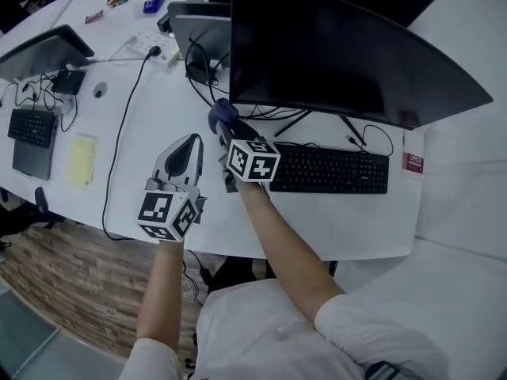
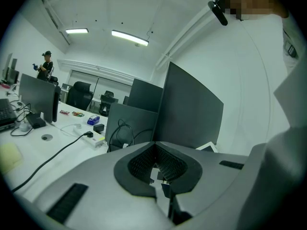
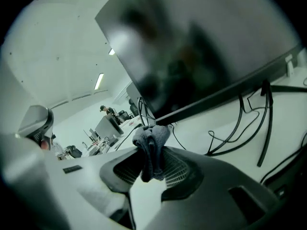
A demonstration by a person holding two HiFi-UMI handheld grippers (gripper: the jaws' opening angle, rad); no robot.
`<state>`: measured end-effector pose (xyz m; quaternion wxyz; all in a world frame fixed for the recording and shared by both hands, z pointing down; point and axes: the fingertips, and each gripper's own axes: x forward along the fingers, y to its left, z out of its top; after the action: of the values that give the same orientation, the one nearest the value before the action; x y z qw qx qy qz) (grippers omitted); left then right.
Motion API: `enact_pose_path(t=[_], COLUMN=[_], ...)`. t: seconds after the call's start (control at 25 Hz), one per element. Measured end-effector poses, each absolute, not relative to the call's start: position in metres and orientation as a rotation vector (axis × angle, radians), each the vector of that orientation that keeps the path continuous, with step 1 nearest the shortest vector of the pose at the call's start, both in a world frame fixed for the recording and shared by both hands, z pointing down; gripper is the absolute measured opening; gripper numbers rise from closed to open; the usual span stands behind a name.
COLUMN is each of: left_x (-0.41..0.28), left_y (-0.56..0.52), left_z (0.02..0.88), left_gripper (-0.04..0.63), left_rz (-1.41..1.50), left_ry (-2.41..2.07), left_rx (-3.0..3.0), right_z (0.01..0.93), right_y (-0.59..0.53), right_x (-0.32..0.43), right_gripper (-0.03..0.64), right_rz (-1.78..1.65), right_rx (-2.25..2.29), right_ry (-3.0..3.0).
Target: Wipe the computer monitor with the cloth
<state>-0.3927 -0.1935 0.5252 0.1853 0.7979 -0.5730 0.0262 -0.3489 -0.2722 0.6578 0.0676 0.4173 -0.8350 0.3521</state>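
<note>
Cables (image 1: 273, 115), keyboard (image 1: 333, 170) — cloth (image 1: 224, 115) near monitor (image 1: 341, 54)

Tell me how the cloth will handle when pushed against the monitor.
Probably floppy: the cloth bunches and droops in folds between the right gripper's jaws. Likely light, so it should flatten against the monitor, not shove it.

On the white desk (image 1: 166, 109), a black keyboard (image 1: 329, 169) lies at three o'clock and a yellow notepad (image 1: 81, 160) at nine. A power strip (image 1: 154, 50) sits at eleven, its black cable (image 1: 118, 145) trailing toward seven. A red-and-white card (image 1: 413, 161) lies beside the keyboard.
</note>
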Motion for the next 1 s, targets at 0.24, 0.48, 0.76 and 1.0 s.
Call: enact_pose_path(t=[0.24,0.48,0.76,1.0], left_x=[-0.393,-0.388,-0.382,-0.371], left_y=[-0.194,-0.194,-0.193,-0.193], left_z=[0.528,0.529,0.527,0.527], left_gripper=[0.006,0.006,0.006,0.006], left_rz=[0.078,0.085,0.097,0.105], left_ry=[-1.614,-1.604,-1.604,-1.603], left_rx=[2.243,2.248,2.251,2.254], right_z=[0.672,0.674,0.671,0.667], right_y=[-0.272,-0.273,-0.278,-0.280], right_x=[-0.335,-0.330,-0.317,-0.302], right_gripper=[0.118,0.118,0.118,0.117], right_rz=[1.387,1.890,2.257,2.289], right_rx=[1.297,1.279,1.253,1.274], right_ry=[-2.492,-2.462,-2.422,-2.424])
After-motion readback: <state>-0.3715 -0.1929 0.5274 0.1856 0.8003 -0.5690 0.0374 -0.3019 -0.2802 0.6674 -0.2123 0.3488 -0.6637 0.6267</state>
